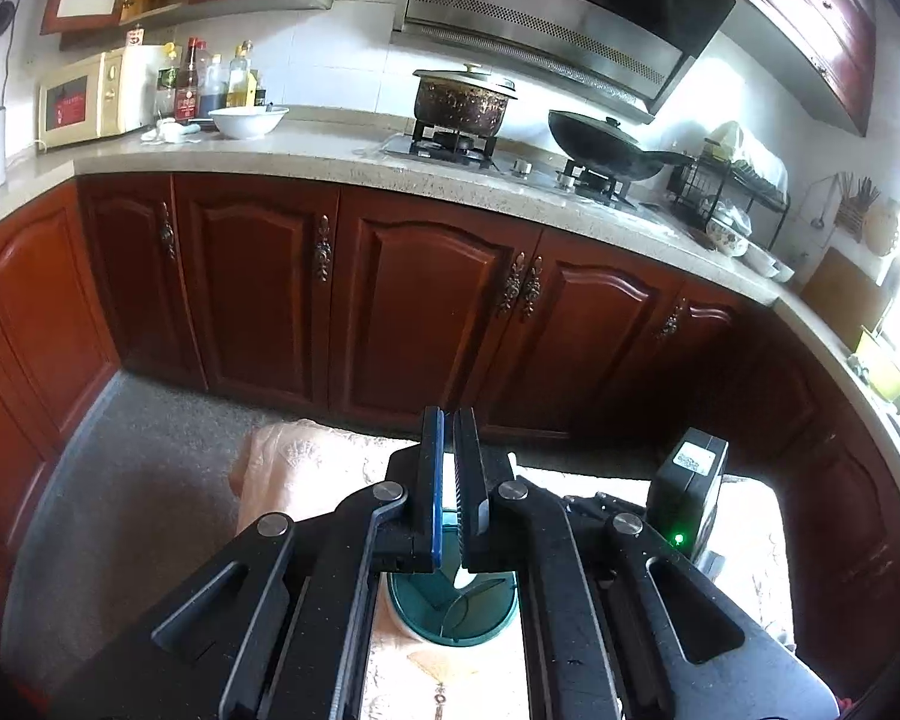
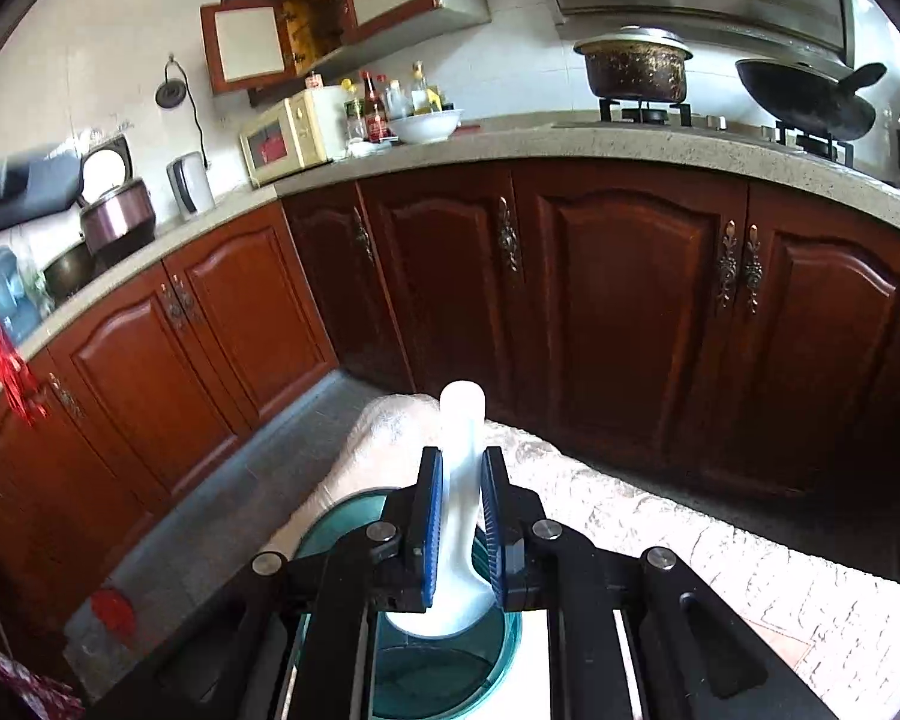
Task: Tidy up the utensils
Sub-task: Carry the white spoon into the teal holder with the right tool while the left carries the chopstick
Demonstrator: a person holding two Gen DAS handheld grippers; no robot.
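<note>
My right gripper is shut on a white ceramic spoon. Its handle sticks up past the fingertips and its bowl hangs over a teal round holder directly below. My left gripper has its jaws nearly together on something thin and white, likely a utensil seen edge-on. A white tip shows below the pads, above the teal holder. The holder stands on a table with a pale lace cloth.
Red-brown kitchen cabinets and a stone counter run behind the table. A stove with a pot and a wok is on it. A black box with a green light sits on the table at right.
</note>
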